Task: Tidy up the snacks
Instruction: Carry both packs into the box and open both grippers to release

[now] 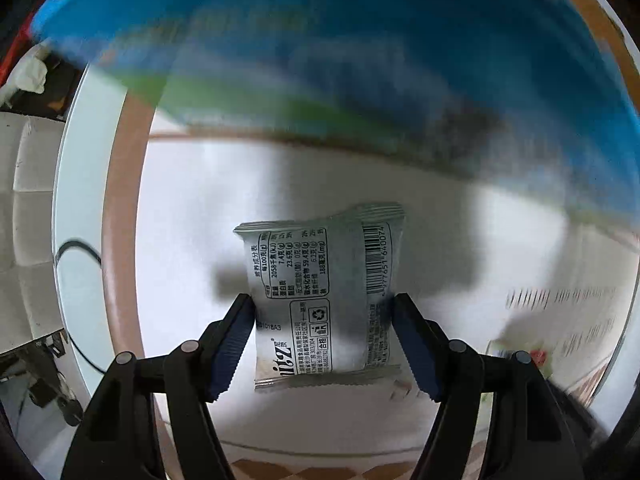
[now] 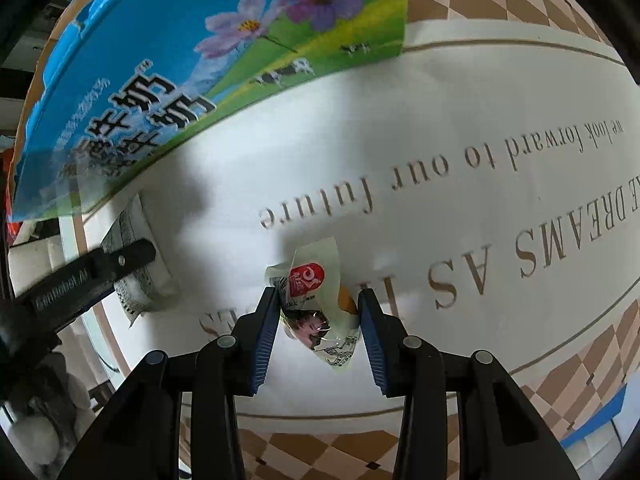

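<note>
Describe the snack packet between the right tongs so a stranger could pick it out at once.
Start at the big blue milk carton with purple flowers, then come down across the white tablecloth with brown lettering to the right tongs. Between them sits a small pale green packet with a red label. The other packet, to its left, is silver-grey with black print.

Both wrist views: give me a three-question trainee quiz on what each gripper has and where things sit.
1. True or false: the left gripper grips a silver snack packet with a barcode.
2. What lies between the right gripper fingers?
A. a banana
B. a pale green snack wrapper with a red logo
C. a spoon
3. Fill in: the blue milk carton box stands on a white mat printed with the words "we look forward to our ____".

Key: 1 true; 2 B; 3 future.
</note>
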The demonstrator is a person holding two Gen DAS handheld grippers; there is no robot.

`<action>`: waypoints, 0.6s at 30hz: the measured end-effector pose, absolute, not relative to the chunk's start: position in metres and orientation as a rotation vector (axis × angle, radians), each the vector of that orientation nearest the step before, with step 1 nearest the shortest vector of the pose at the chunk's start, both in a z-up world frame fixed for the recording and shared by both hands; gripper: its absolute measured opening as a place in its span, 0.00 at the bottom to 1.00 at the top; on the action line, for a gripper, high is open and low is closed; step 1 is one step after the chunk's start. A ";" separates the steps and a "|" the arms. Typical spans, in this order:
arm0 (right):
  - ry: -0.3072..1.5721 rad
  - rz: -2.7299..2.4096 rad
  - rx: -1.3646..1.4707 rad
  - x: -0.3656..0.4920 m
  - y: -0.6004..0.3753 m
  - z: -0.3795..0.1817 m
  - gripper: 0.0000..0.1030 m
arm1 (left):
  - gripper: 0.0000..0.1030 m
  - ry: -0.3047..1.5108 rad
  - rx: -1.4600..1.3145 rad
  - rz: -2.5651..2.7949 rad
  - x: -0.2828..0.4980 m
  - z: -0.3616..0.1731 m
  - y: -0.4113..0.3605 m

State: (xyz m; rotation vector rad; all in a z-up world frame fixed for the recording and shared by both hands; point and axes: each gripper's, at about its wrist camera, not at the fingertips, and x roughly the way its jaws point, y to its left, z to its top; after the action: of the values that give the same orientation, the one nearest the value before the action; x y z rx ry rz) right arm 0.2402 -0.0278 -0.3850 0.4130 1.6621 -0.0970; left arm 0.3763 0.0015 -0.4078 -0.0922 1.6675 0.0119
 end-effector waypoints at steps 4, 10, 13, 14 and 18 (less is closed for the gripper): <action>1.690 -0.081 0.405 0.220 -0.037 -0.384 0.42 | 0.67 1.706 -0.070 -0.015 0.341 -0.410 0.001; 1.746 -0.056 0.403 0.183 -0.049 -0.383 0.42 | 0.67 1.760 -0.045 -0.040 0.292 -0.414 0.002; 1.762 -0.051 0.405 0.171 -0.051 -0.384 0.42 | 0.67 1.753 -0.043 -0.037 0.290 -0.416 -0.002; 1.763 -0.051 0.407 0.169 -0.052 -0.385 0.42 | 0.68 1.757 -0.043 -0.034 0.291 -0.417 -0.004; 1.768 -0.062 0.415 0.166 -0.052 -0.390 0.46 | 0.72 1.778 -0.011 -0.029 0.288 -0.422 -0.001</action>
State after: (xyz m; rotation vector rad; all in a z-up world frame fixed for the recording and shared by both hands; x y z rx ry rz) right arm 0.1656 -0.0515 -0.3898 0.4151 1.7684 -0.0621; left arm 0.2878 -0.0005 -0.4223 -0.0112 1.7778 -0.0293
